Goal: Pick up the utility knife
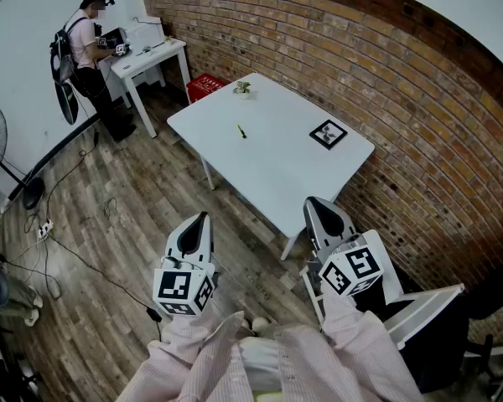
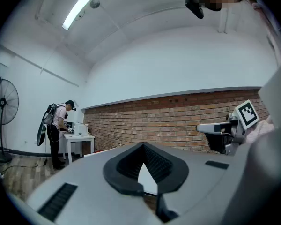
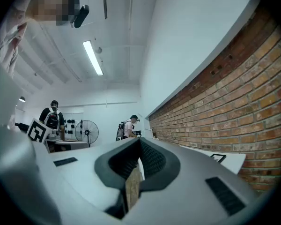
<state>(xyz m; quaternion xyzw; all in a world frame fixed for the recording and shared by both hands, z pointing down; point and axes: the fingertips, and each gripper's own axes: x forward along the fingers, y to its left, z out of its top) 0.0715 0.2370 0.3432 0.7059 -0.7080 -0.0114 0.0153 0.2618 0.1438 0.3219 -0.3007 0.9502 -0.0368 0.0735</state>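
Left gripper (image 1: 201,220) & right gripper (image 1: 317,203) sit low-centre of frame, jaws together w/ nothing between, held level, prob. a ready pose. Upper centre, well apart, utility knife (image 1: 241,131) lies on white table (image 1: 277,174); reach not begun.

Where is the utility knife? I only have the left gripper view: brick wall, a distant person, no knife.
Observer: The head view shows a small slim dark thing, likely the utility knife, lying near the middle of the white table.
Operator: Are the grippers near it?
Observer: No. The left gripper and right gripper are held at the table's near side, and the knife lies well beyond both.
Operator: What are the right jaws doing?
Observer: The right gripper view shows them closed together, with nothing between them.
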